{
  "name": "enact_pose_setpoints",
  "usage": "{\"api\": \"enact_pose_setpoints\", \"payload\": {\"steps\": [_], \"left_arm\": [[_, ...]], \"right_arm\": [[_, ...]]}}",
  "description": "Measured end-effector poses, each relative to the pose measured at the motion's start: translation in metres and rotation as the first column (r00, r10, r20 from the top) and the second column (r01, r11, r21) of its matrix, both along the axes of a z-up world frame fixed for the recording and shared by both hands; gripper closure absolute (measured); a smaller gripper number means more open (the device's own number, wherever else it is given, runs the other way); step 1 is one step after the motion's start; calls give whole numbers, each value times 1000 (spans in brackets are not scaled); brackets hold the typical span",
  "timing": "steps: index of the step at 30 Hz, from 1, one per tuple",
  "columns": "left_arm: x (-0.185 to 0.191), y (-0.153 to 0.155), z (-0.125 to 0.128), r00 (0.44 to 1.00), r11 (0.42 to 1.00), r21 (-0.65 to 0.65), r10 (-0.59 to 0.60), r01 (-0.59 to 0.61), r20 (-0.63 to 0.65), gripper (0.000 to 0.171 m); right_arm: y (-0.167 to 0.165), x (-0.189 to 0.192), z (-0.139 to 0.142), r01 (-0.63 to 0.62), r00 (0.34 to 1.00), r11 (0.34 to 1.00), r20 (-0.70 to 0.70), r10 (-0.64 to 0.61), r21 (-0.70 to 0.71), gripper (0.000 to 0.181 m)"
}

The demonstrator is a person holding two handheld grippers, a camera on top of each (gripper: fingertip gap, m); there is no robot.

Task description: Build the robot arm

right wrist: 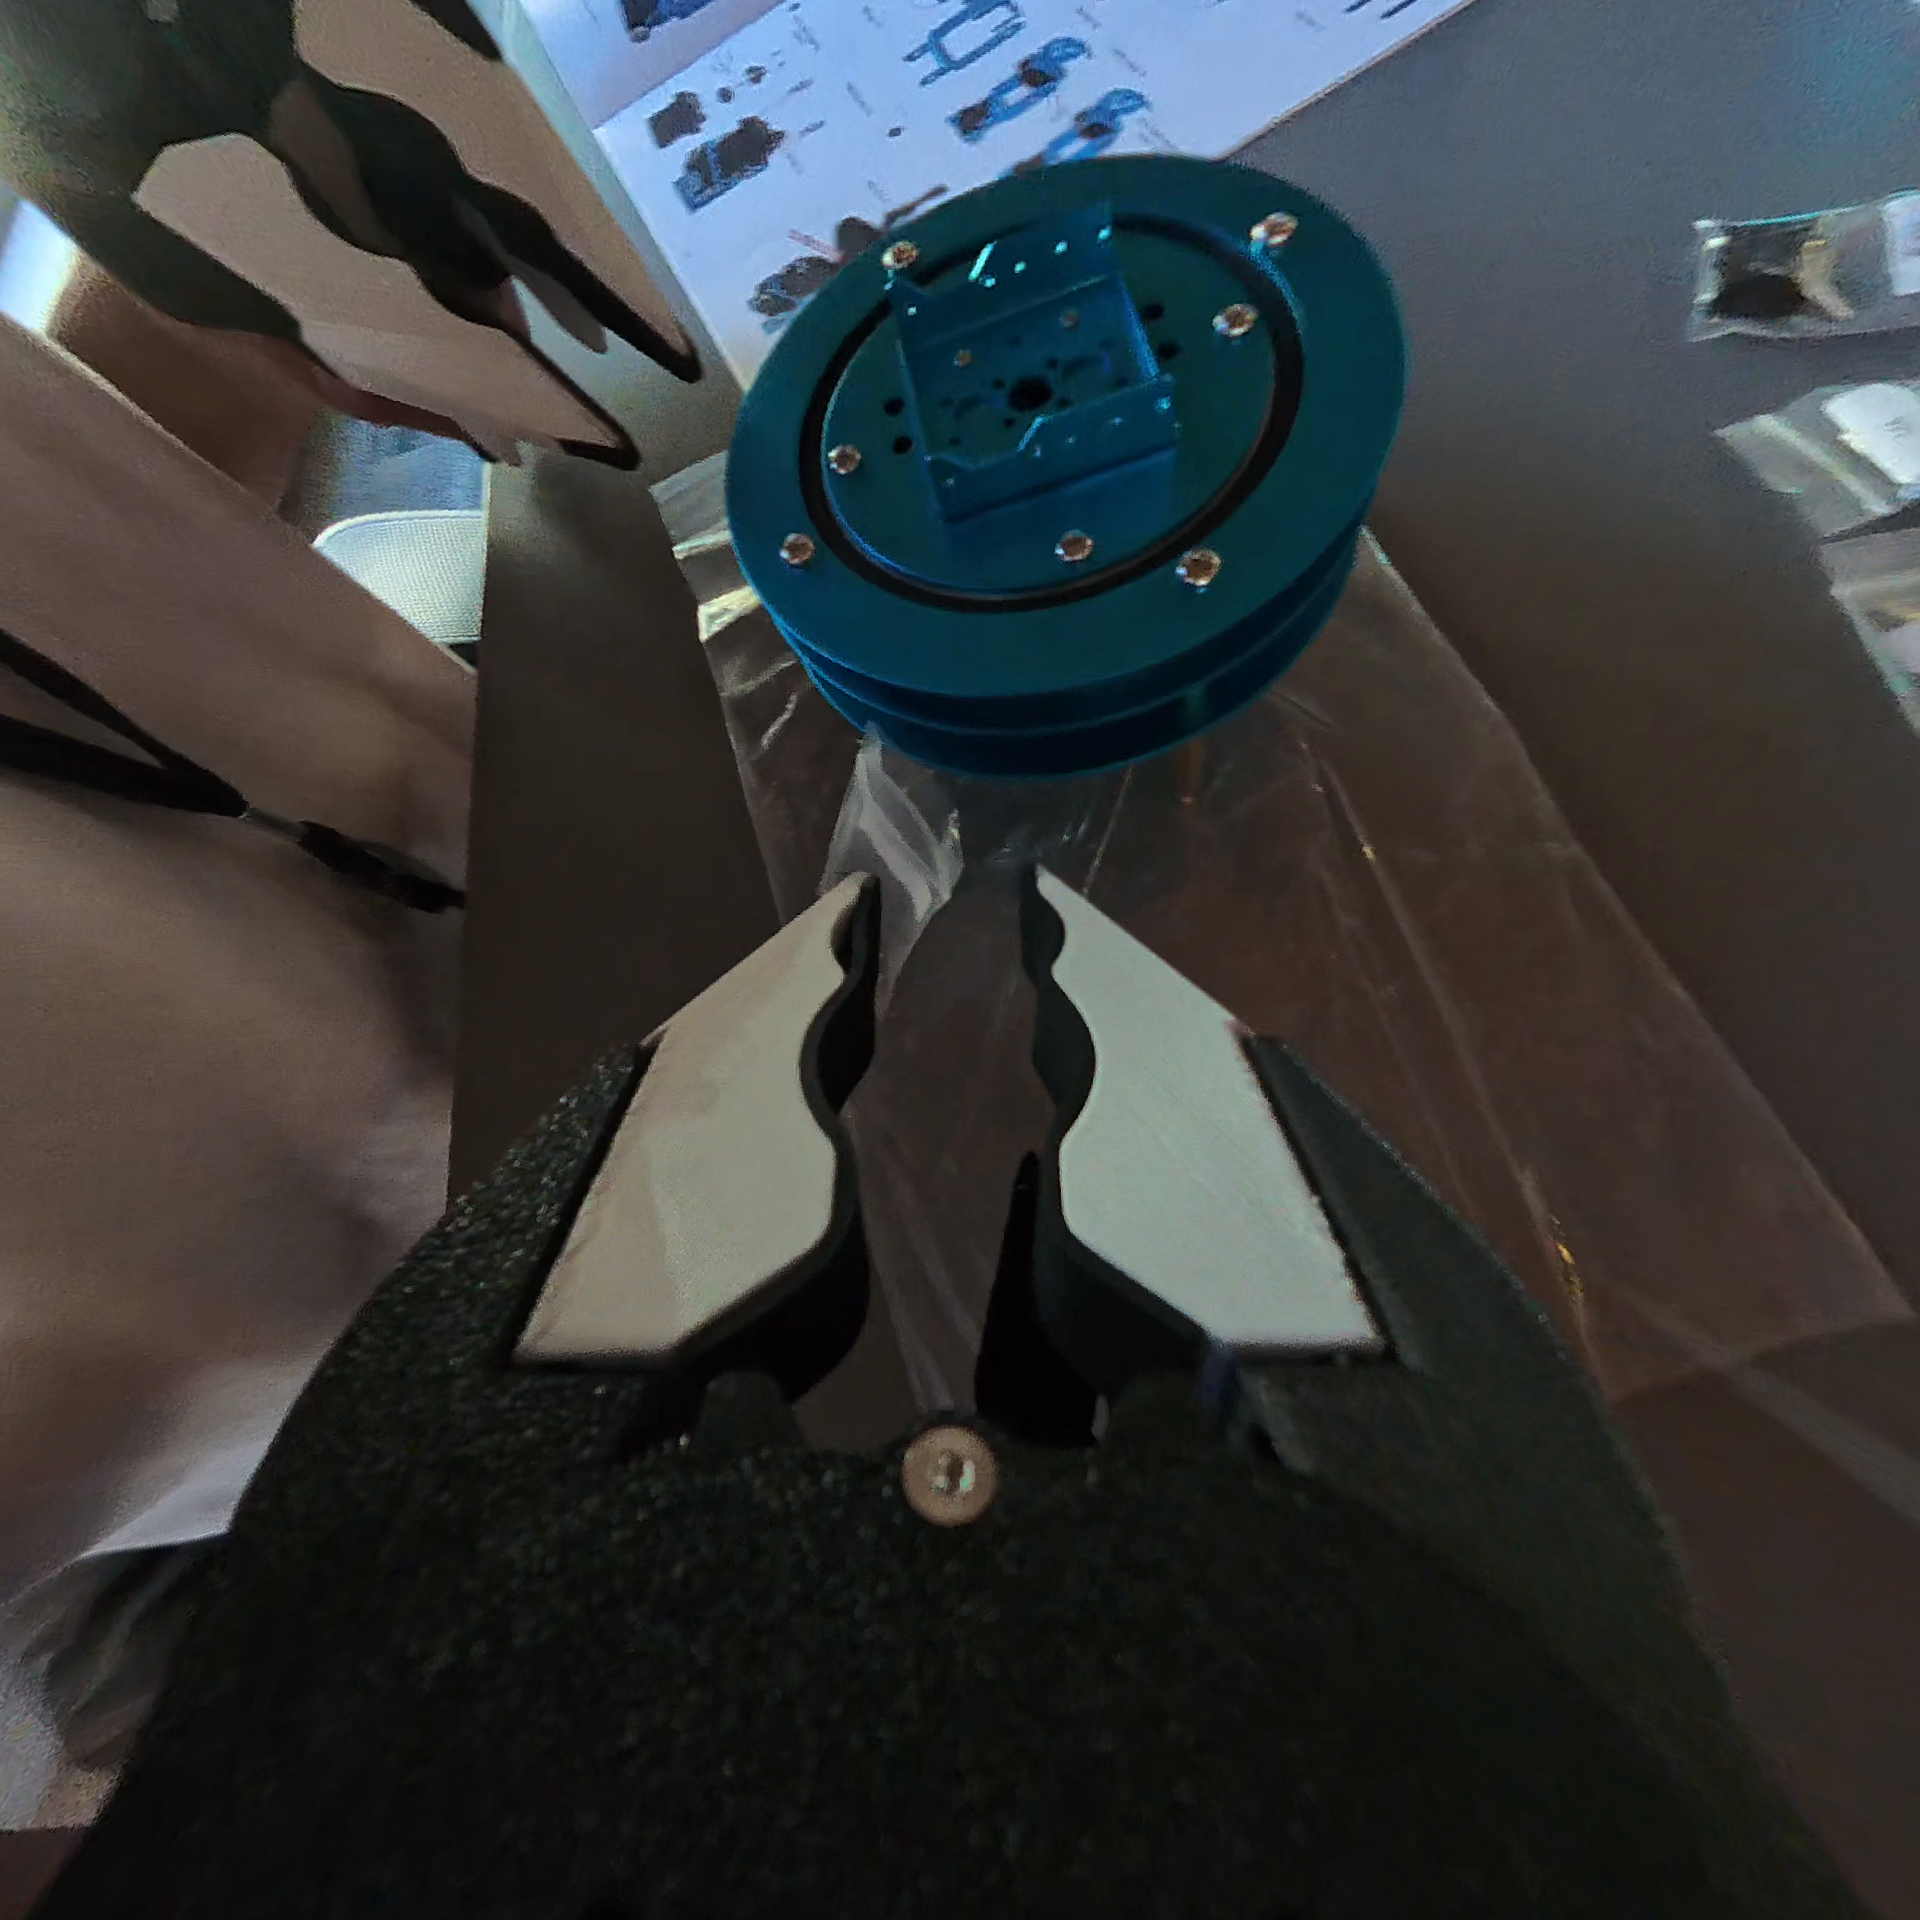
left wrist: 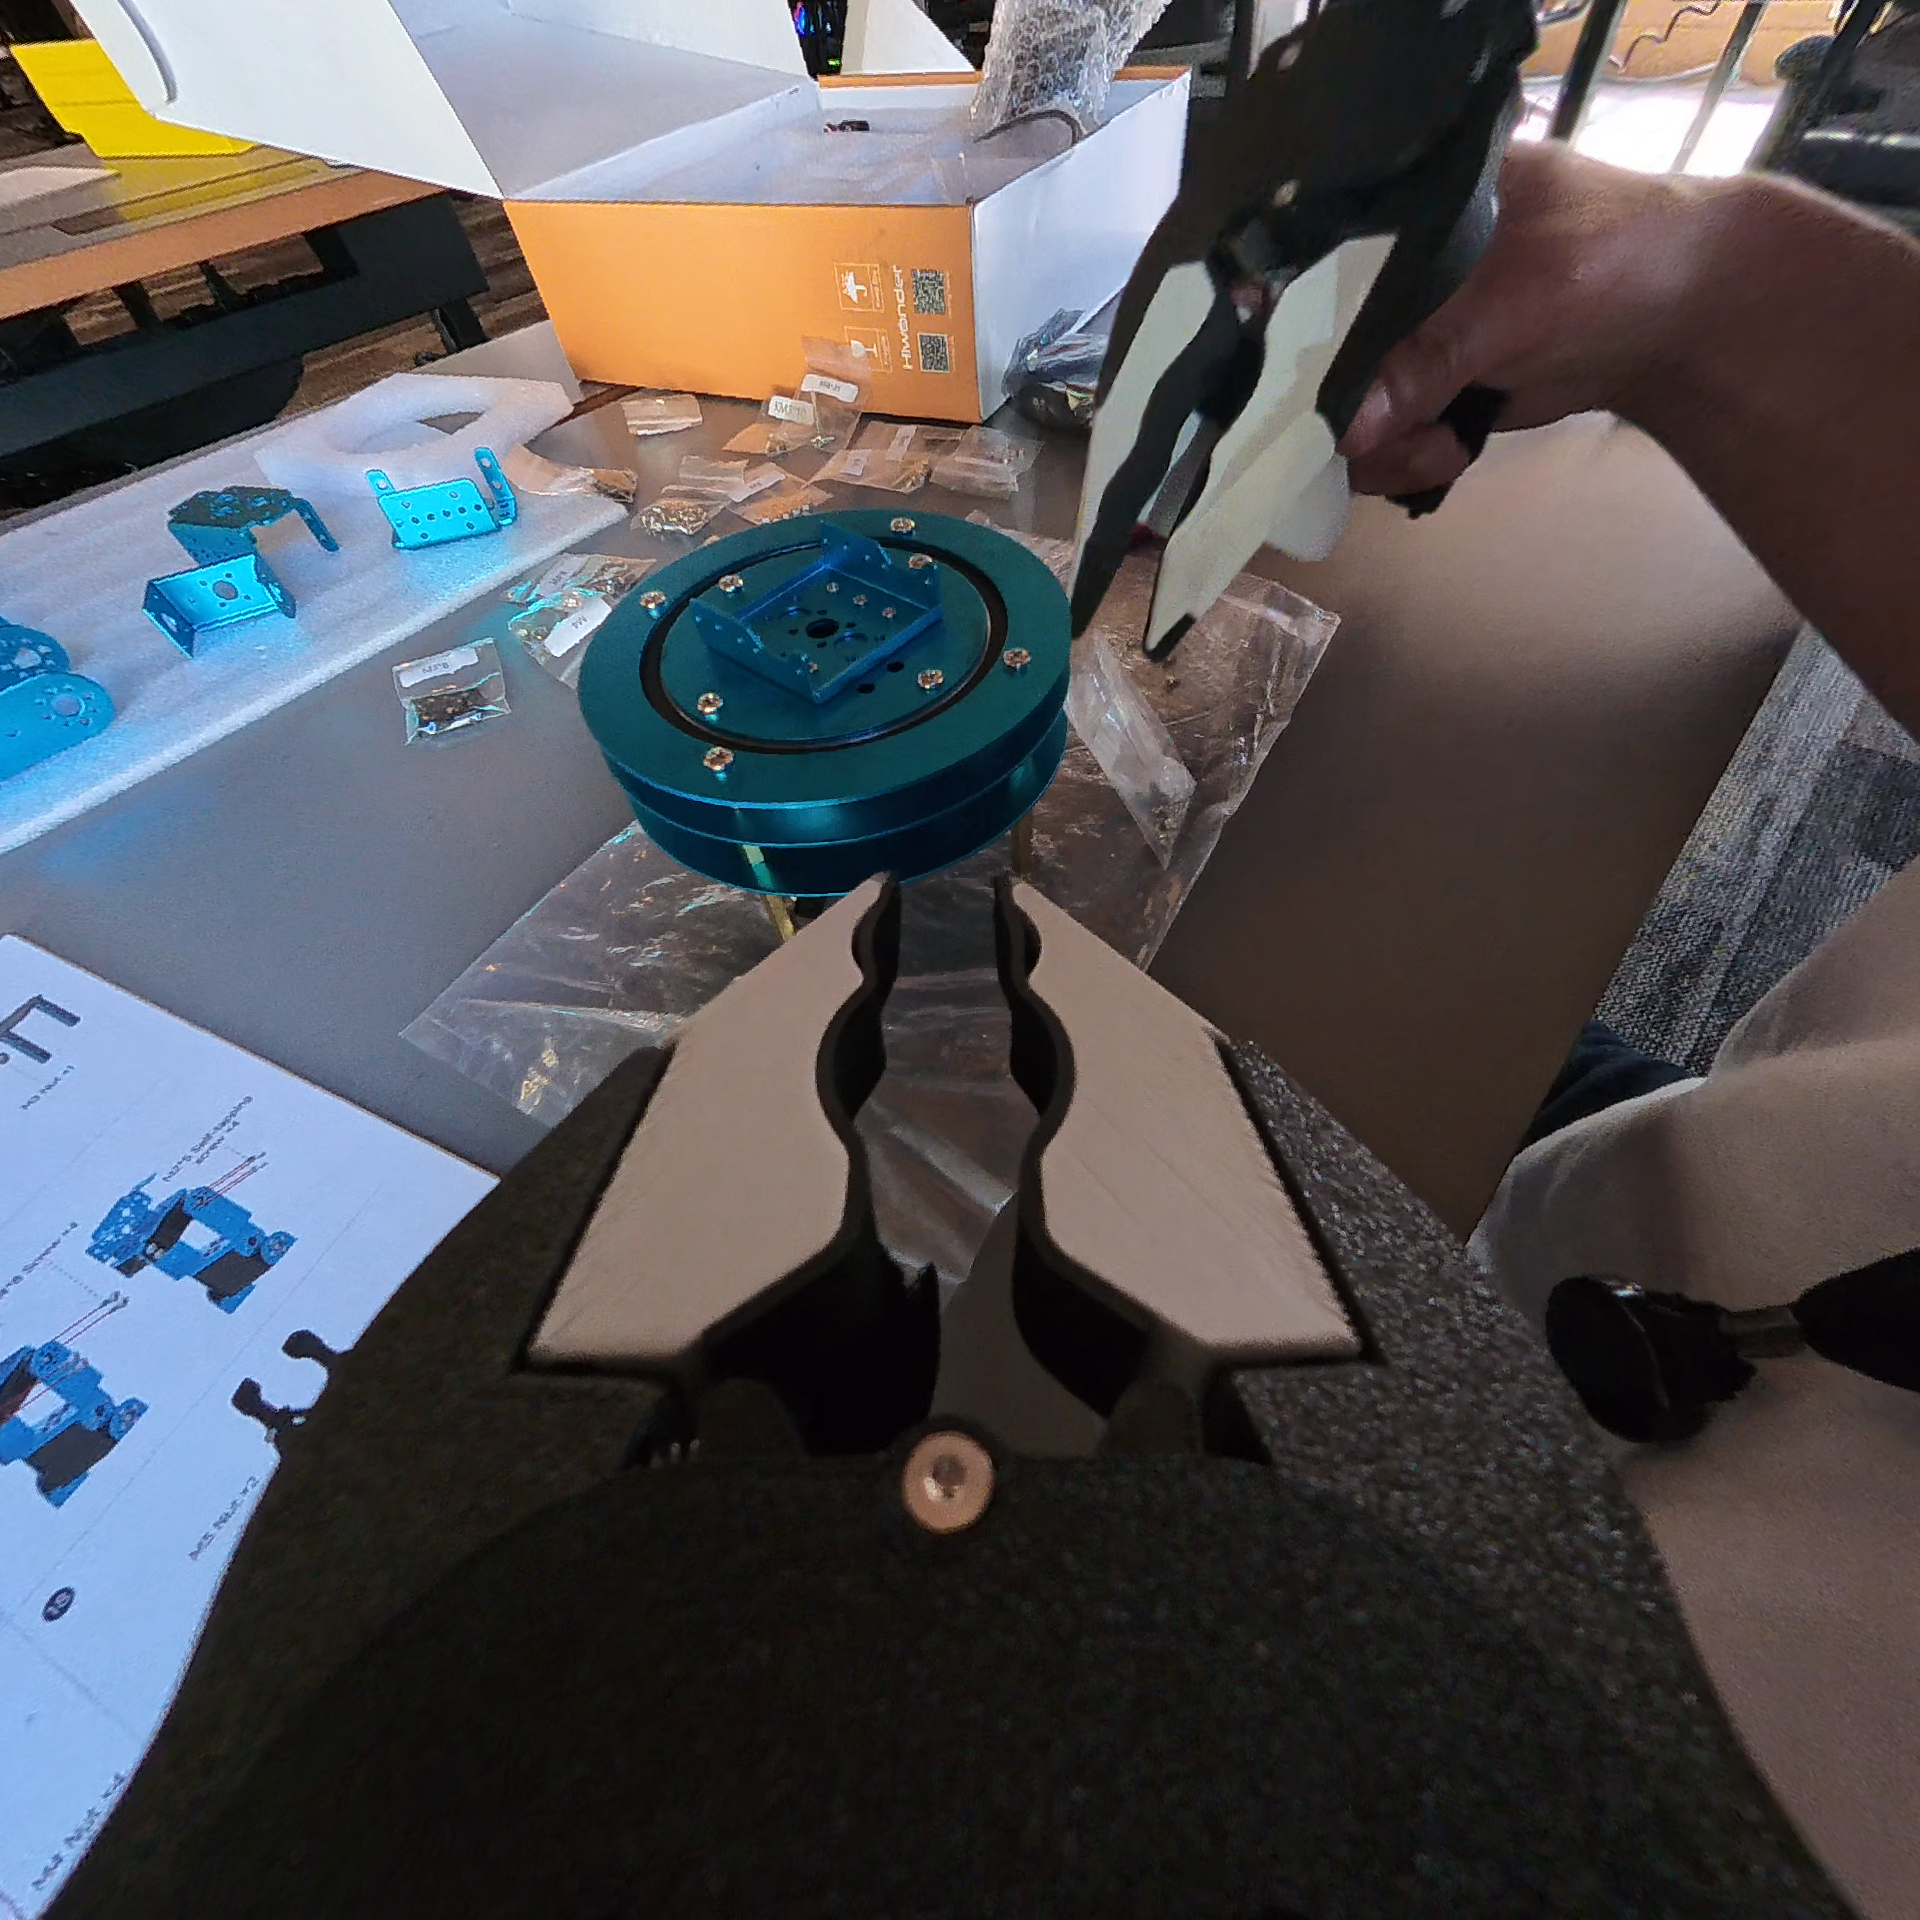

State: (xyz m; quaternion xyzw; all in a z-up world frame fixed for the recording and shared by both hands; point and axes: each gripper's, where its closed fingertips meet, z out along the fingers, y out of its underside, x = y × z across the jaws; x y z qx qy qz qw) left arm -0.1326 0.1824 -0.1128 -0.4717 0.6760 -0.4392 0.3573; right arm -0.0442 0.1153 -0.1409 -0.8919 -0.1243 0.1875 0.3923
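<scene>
Both my left gripper [left wrist: 943,883] and right gripper [right wrist: 951,878] hang parted and empty, the blue metal disc [left wrist: 826,696] just ahead of the fingertips on a plastic bag [left wrist: 623,966] (I judge it rigid, heavy, slick; its grooved rim looks best to pinch).

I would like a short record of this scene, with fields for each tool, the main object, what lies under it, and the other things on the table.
left tool: open, empty, just short of the round base
right tool: open, empty, over the plastic sheet, near the base
main object: blue round base with a square bracket on top
under it: clear plastic sheet on the grey table
other things: orange and white box, small screw bags, blue brackets on white foam, printed sheet
</scene>
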Motion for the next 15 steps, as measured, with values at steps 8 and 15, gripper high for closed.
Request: {"api": "enact_pose_setpoints", "payload": {"steps": [8, 15], "left_arm": [[4, -26, 5, 996, 988, -125, -93, 92, -3, 151], [20, -61, 22, 954, 875, -386, -294, 293, 60, 144]], "right_arm": [[-2, -17, 3, -83, 994, 996, -67, 85, 45, 181], [-4, -56, 49, -134, 981, 958, -102, 164, 254, 181]]}}
